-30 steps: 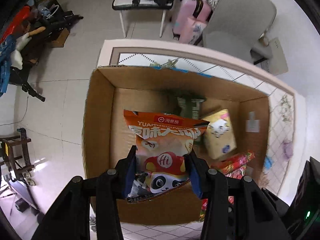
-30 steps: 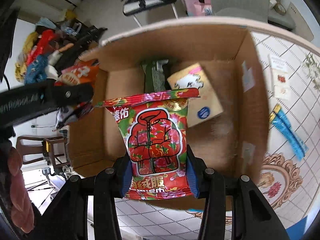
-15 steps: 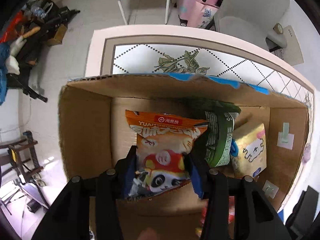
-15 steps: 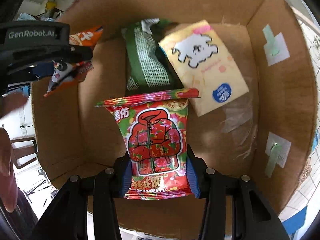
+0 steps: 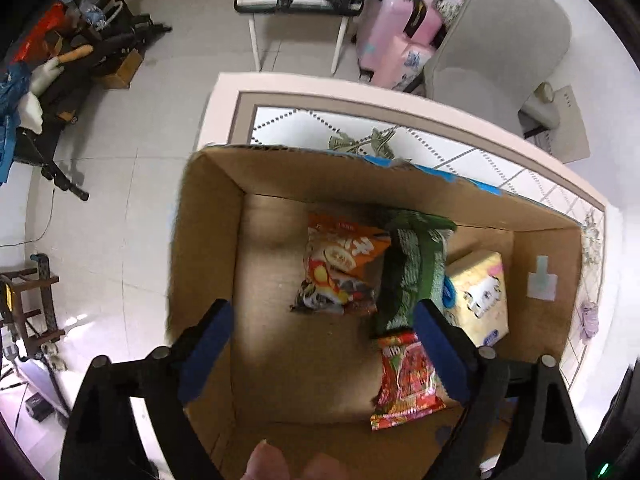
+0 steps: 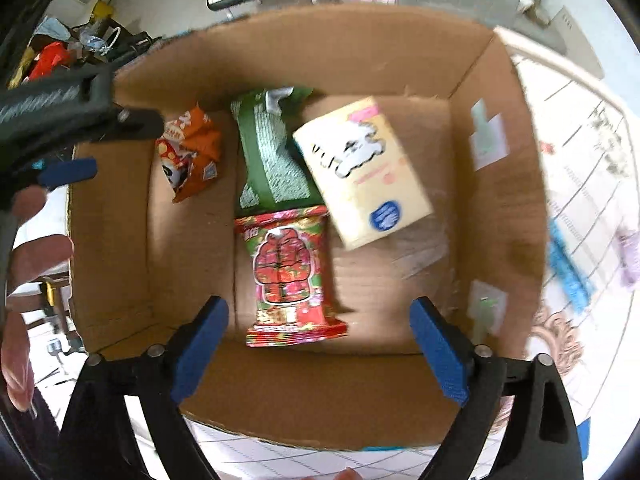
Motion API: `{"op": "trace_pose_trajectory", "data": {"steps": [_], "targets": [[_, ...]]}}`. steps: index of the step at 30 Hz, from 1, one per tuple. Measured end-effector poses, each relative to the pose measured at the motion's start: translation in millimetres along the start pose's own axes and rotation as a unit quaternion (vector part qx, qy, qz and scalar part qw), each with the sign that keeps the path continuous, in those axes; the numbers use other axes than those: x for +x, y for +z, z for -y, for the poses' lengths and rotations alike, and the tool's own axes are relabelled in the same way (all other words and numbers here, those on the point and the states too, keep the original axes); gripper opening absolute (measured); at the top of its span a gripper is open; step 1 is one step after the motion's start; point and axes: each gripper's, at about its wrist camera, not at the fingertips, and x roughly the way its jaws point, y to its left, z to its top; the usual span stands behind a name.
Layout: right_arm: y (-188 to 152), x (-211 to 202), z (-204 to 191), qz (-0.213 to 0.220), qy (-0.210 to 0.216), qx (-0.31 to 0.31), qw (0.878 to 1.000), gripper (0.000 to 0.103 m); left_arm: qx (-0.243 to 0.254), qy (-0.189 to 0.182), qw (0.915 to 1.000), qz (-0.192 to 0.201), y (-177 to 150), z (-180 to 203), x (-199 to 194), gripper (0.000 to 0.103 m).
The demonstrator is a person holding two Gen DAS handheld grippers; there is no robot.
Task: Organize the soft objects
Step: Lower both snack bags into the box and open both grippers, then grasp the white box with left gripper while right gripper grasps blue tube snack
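An open cardboard box [image 5: 208,248] [image 6: 500,184] sits on the tiled table. Inside lie an orange panda snack bag [image 5: 340,268] [image 6: 190,152], a green bag [image 5: 416,264] [image 6: 272,152], a yellow tissue pack [image 5: 478,296] [image 6: 360,172] and a red jacket-print bag [image 5: 408,380] [image 6: 290,276]. My left gripper [image 5: 320,356] is open and empty above the box's near left part. My right gripper [image 6: 318,356] is open and empty above the red bag's near end. The left gripper also shows in the right wrist view [image 6: 68,172].
The tiled table [image 5: 400,136] carries the box; a blue packet [image 6: 568,272] and a purple item [image 6: 630,256] lie on the table right of the box. Beyond are a grey chair [image 5: 504,48], pink suitcases [image 5: 396,44] and floor clutter [image 5: 60,64].
Both grippers opened and let go. The orange panda bag and the red bag dropped onto the box floor. Both grippers pulled back and up.
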Motion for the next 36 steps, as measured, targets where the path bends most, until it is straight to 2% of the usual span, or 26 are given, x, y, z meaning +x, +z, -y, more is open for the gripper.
{"op": "trace_pose_trajectory", "data": {"steps": [1,7,13,20,26,29,36], "targets": [[-1,-5,3,0.005,-0.006,0.002,1.000,0.098,0.002,0.002,1.0000,0.006,-4,1,-4,0.101],[-21,-28,5,0.025,-0.007,-0.001,1.000,0.098,0.002,0.013,0.9986,0.051,-47,-3,-42,0.101],[-54,-61,12,0.059,-0.008,-0.017,0.998,0.098,-0.001,0.031,0.9943,0.102,-104,-3,-81,0.101],[-88,-104,25,0.099,-0.013,-0.015,0.995,0.098,0.003,0.050,0.9889,0.140,-152,5,-118,0.101],[-109,-134,27,0.127,-0.011,-0.029,0.991,0.098,0.026,0.066,0.9855,0.154,-174,19,-139,0.101],[-118,-147,25,0.143,-0.012,-0.040,0.989,0.098,0.022,0.059,0.9862,0.153,-180,21,-144,0.101],[-119,-164,35,0.161,0.025,-0.043,0.986,0.098,0.010,0.067,0.9825,0.173,-181,30,-159,0.101]]}}
